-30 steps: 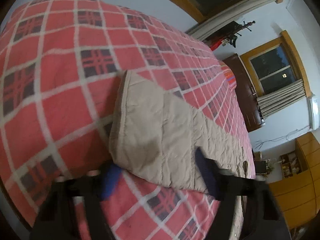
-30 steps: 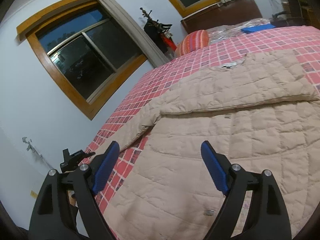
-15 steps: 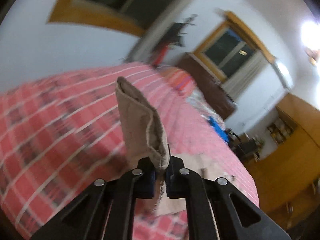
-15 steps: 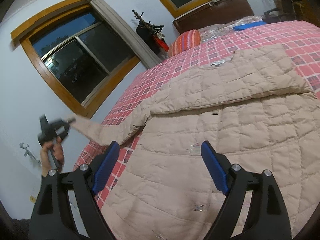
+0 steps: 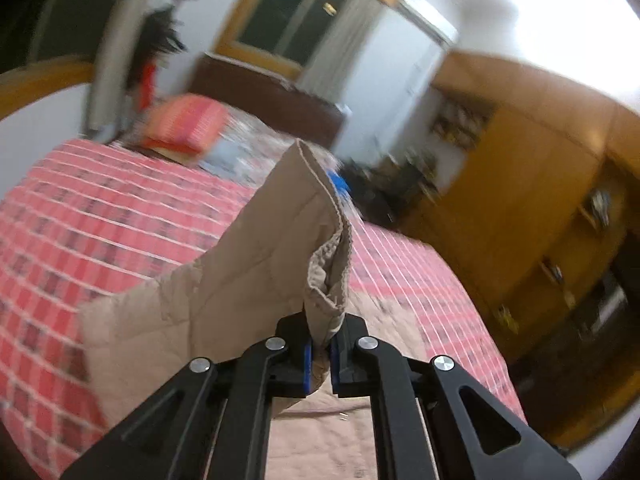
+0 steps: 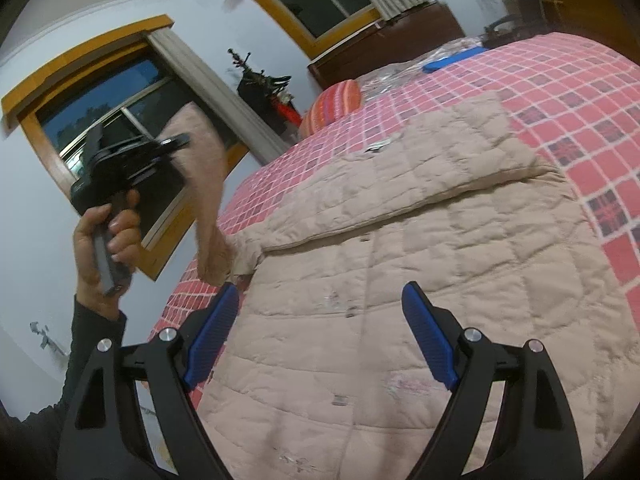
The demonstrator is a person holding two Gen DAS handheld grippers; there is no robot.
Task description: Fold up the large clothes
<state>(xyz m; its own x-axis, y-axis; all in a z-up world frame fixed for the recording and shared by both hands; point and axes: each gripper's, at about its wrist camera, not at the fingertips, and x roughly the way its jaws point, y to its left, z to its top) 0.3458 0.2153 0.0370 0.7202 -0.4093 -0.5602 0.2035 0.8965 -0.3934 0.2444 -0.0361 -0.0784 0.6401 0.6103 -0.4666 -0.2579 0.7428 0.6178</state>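
— Left gripper?
— Raised well above the bed, jaws pinching the cuff of the beige sleeve. Seen from the right wrist camera, held up in a bare hand with a dark sleeve at the wrist, pointing across toward the window.

— And the cuff itself?
— Bunched between the blue pads, open end standing up just beyond the jaws, stitched edge curling over. Rest of the sleeve hanging down and to the left of the jaws, blurred by motion (hard to read the quilting there).

— Right gripper?
— Hovering low over the jacket, jaws spread wide, nothing between them. Blue pads on either side of the front placket, not touching the fabric as far as can be told.

— Look of the jacket?
— Beige, quilted in squares, spread flat on the red plaid bedcover, filling the space ahead of and under the right jaws. Small snaps running down the centre line between the jaws. Other sleeve folded across the chest, beyond the jaws, lying flat. Lifted sleeve rising from the shoulder, just left of the left pad, up to the raised gripper. Striped red pillow far beyond, near the headboard.
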